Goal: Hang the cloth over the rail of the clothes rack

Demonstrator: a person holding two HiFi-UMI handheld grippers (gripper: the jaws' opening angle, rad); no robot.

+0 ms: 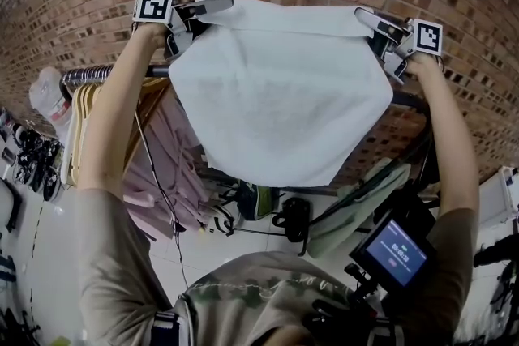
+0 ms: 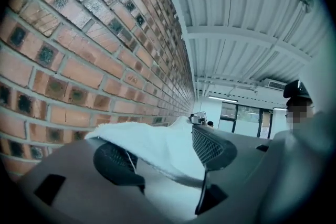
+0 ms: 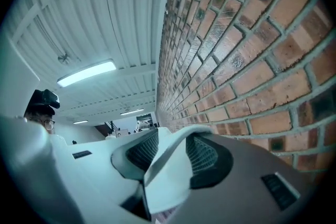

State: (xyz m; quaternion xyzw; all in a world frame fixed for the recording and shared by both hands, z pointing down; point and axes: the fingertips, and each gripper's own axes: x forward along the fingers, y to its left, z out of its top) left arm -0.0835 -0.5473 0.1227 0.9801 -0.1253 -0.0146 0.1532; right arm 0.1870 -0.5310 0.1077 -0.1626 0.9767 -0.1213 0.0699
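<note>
Head view: found a white terry cloth [image 1: 280, 93] spread across the metal rail [image 1: 89, 75], with left gripper [image 1: 207, 19] and right gripper [image 1: 375, 32] at its top corners. Left gripper view: stood apart, fluffy corner draped over one mesh-textured pad [image 2: 118, 162]. Right gripper view: parted likewise, smooth fold loose between.

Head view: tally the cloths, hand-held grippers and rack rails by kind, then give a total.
white cloth: 1
hand-held grippers: 2, the left hand-held gripper and the right hand-held gripper
rack rail: 1
Total: 4
</note>
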